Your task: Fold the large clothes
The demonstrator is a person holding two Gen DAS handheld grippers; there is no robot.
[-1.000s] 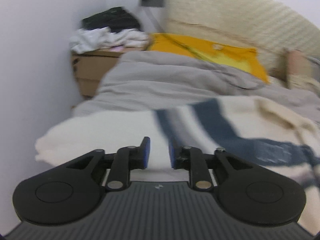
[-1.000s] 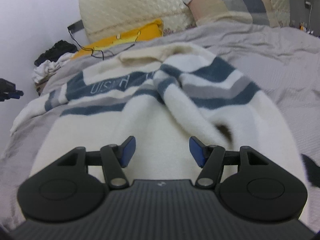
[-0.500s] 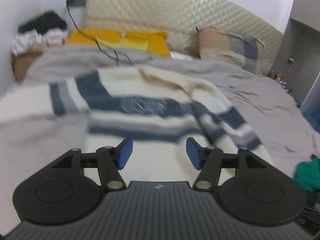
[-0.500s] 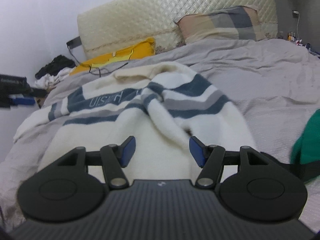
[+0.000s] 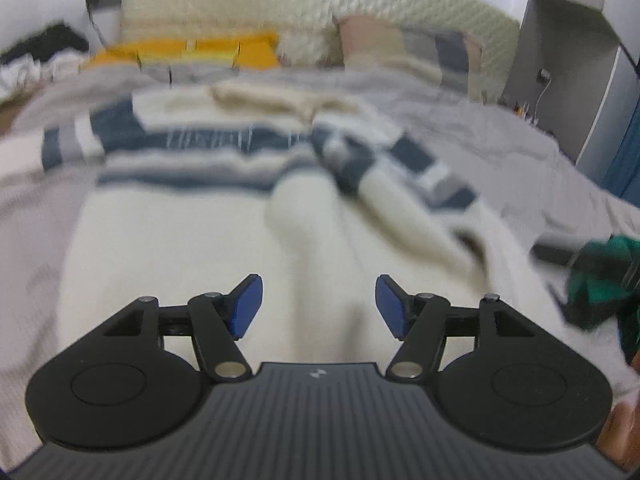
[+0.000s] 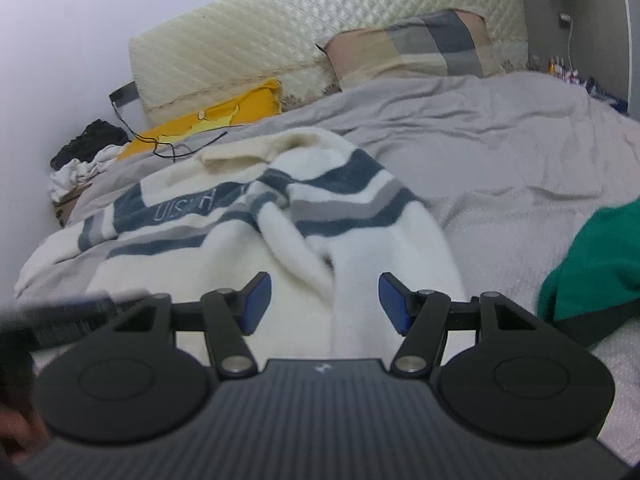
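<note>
The bed [image 6: 500, 152] under its grey cover fills my view, with a quilted headboard [image 6: 300, 28] and a checked pillow [image 6: 408, 48] at the far end and a yellow cloth [image 6: 224, 114] far left. The cream sweater with navy and grey stripes [image 6: 248, 216] lies spread across the near left of the bed, one sleeve folded over its middle, and a green garment [image 6: 596, 256] sits at the near right edge. My left gripper [image 5: 318, 306] hangs over the sweater's near hem with its jaws opening and nothing between them; my right gripper [image 6: 325, 304] hovers there too, jaws apart and empty.
</note>
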